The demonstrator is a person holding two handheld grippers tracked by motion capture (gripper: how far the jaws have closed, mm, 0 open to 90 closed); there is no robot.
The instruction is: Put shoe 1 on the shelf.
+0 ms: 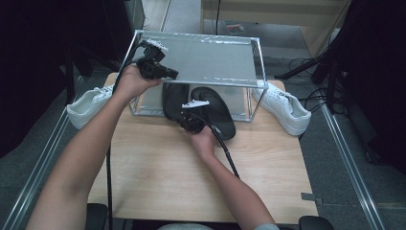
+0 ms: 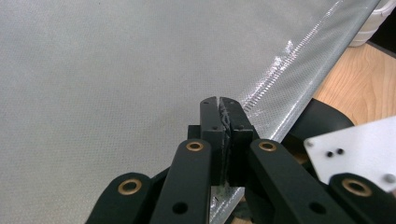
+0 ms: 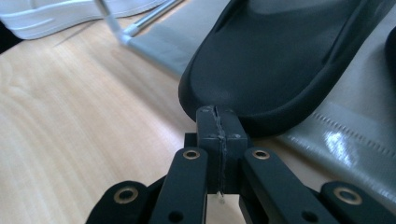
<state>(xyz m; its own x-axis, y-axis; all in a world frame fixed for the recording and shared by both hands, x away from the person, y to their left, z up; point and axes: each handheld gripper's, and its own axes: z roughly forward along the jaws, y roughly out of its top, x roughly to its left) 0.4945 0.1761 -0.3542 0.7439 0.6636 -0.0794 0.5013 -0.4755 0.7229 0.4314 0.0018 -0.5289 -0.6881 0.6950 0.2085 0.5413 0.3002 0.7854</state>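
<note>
**Two grippers at the clear box, black insoles at its open front**

In the high view, the left gripper point(image 1: 168, 73) is in the upper left part of the frame, at the front edge of the clear box's point(image 1: 143, 103) grey flap point(image 1: 206, 60). In the left gripper view, its jaws are closed on the shiny edge of this flap point(image 2: 140, 70), and the thin sheet passes between the pads.

The right gripper point(image 1: 190, 125) is near the middle of the frame. In the right gripper view, its jaws are pressed together at the heel rim of a black insole point(image 3: 280, 60); whether the rim is pinched, I cannot tell. Two black insoles point(image 1: 218, 112) lie side by side, half inside the box and half on the wooden table point(image 1: 158, 177).

A white shoe point(image 1: 88, 104) lies at the left of the box, another white shoe point(image 1: 287, 109) at the right.
</note>
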